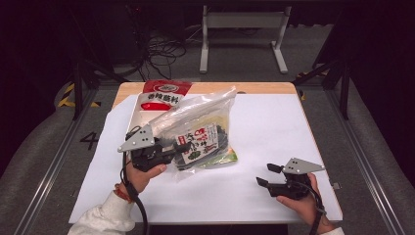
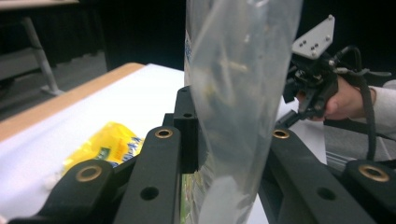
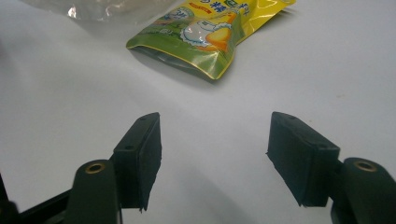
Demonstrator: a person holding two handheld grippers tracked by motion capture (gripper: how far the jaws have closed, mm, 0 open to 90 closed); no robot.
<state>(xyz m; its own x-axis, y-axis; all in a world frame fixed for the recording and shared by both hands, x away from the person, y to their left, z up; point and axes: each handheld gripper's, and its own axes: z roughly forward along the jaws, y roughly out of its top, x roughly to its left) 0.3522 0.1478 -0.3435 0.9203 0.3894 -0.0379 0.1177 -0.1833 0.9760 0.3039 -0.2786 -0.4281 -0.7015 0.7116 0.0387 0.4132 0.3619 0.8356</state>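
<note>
My left gripper (image 1: 172, 150) is shut on the edge of a clear plastic bag (image 1: 198, 117), which is lifted off the white table cover (image 1: 274, 127). Through the plastic I see a dark snack packet (image 1: 201, 143) with a red and white label. In the left gripper view the bag (image 2: 233, 93) hangs pinched between the two black jaws. A yellow-green packet (image 3: 210, 32) lies flat on the cover by the bag's lower corner (image 1: 230, 157). My right gripper (image 1: 266, 175) hovers open near the front right, with nothing between its pads (image 3: 144, 149).
A red and white packet (image 1: 164, 94) lies at the back left, partly under the bag. The wooden table edge (image 1: 264, 88) runs along the back. Bare white cover stretches between the yellow-green packet and the right gripper (image 2: 303, 93).
</note>
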